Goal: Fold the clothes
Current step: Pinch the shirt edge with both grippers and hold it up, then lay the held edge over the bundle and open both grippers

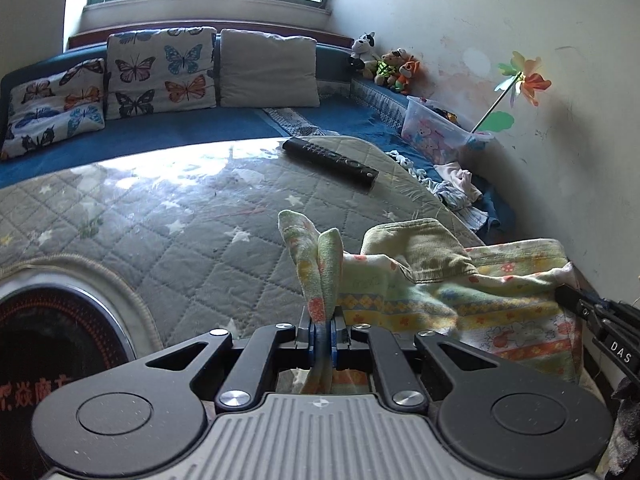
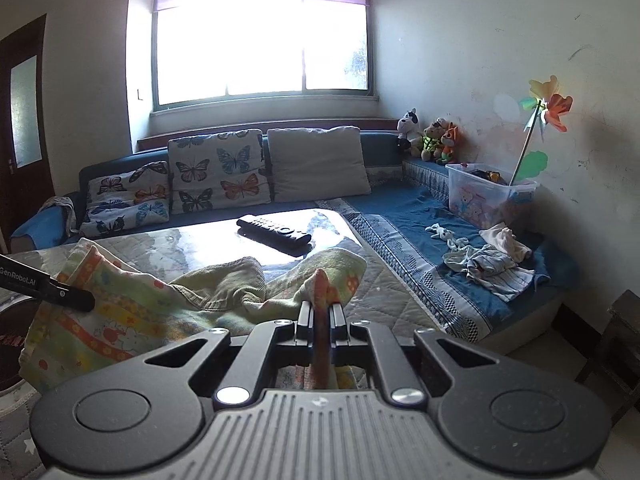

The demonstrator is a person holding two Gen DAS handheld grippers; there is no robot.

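Two tongs, each clenched on one patterned garment

The left tongs [image 1: 321, 330] and the right tongs [image 2: 320, 316] each pinch a fold of the soft, flower-printed cloth garment [image 2: 120, 312], which lies rumpled in the lower middle of the frame on the quilted, star-patterned counter [image 1: 180, 220]. One long black remote [image 1: 330, 158] lies behind it; three square cushions [image 2: 218, 172] lean on the blue sofa [image 2: 400, 204].

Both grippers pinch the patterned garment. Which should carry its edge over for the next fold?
Probably left gripper: clear quilted table lies beside it. The right gripper sits near the table's edge by the sofa.
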